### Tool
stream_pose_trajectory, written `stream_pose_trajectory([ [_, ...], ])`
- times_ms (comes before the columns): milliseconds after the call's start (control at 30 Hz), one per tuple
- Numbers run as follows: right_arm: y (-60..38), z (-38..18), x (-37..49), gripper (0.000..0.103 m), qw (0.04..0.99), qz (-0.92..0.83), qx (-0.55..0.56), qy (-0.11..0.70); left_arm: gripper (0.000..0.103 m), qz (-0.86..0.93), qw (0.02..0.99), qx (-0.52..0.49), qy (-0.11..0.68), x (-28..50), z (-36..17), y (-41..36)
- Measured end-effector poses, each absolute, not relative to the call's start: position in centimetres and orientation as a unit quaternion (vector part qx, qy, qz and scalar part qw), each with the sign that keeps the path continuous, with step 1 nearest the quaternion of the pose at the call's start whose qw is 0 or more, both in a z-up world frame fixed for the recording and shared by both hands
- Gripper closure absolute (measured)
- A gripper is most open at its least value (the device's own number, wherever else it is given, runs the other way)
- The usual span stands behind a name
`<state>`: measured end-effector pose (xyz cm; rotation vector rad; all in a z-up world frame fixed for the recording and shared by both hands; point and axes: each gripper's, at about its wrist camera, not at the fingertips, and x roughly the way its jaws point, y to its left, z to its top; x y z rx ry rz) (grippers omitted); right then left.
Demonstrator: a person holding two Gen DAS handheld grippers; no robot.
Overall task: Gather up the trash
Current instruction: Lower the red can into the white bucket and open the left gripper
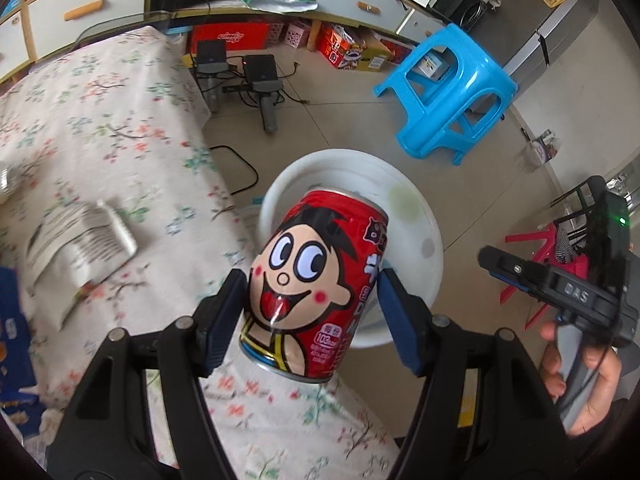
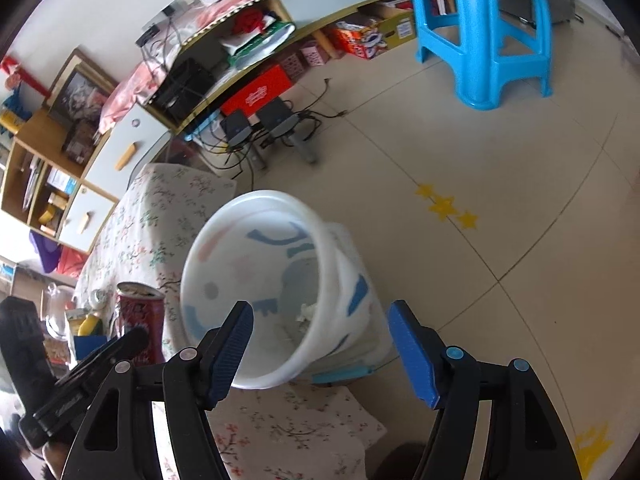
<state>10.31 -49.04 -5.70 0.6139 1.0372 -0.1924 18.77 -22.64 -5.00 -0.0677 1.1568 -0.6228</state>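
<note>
My left gripper [image 1: 310, 284] is shut on a red drink can [image 1: 320, 248] printed with a cartoon face; both blue pads press its sides. The can hangs tilted over the table's edge, in front of the white bin [image 1: 420, 240] on the floor. My right gripper [image 2: 320, 308] is open with nothing between its fingers, and it hovers over the mouth of the white bin [image 2: 256, 200]. A crumpled tissue [image 2: 308, 312] lies inside the bin. The same can [image 2: 140, 320] shows at the left of the right wrist view. A hand [image 1: 580, 380] holds the right gripper's handle.
The table has a floral cloth [image 1: 100, 120] with a printed paper wrapper [image 1: 80, 240] and a blue box [image 1: 12, 340] on it. A blue plastic stool [image 2: 480, 32] stands on the tiled floor. Black devices with cables [image 1: 260, 76] sit by the cabinets.
</note>
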Motion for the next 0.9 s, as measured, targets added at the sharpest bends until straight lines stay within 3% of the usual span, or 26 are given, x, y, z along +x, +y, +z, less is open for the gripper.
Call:
stream_pose_trajectory([
  [200, -49.8, -5.6, 9.8, 0.031, 0.821, -0.096, 0.292, 0.48, 0.033, -0.317, 0.792, -0.042, 0.52, 19.3, -4.9, -23.9],
  [233, -49.7, -5.5, 9.8, 0.031, 0.822, -0.096, 0.292, 0.479, 0.029, -0.319, 0.794, -0.044, 0.515, 19.2, -4.6, -23.8],
  [300, -49.6, -5.3, 9.8, 0.031, 0.824, -0.094, 0.291, 0.476, 0.013, -0.306, 0.81, -0.034, 0.499, 18.8, -3.8, -23.5],
  [900, -44.3, -3.0, 11.4, 0.024, 0.848, -0.085, 0.225, 0.472, 0.002, -0.204, 0.851, -0.003, 0.484, 17.3, -1.2, -13.2],
])
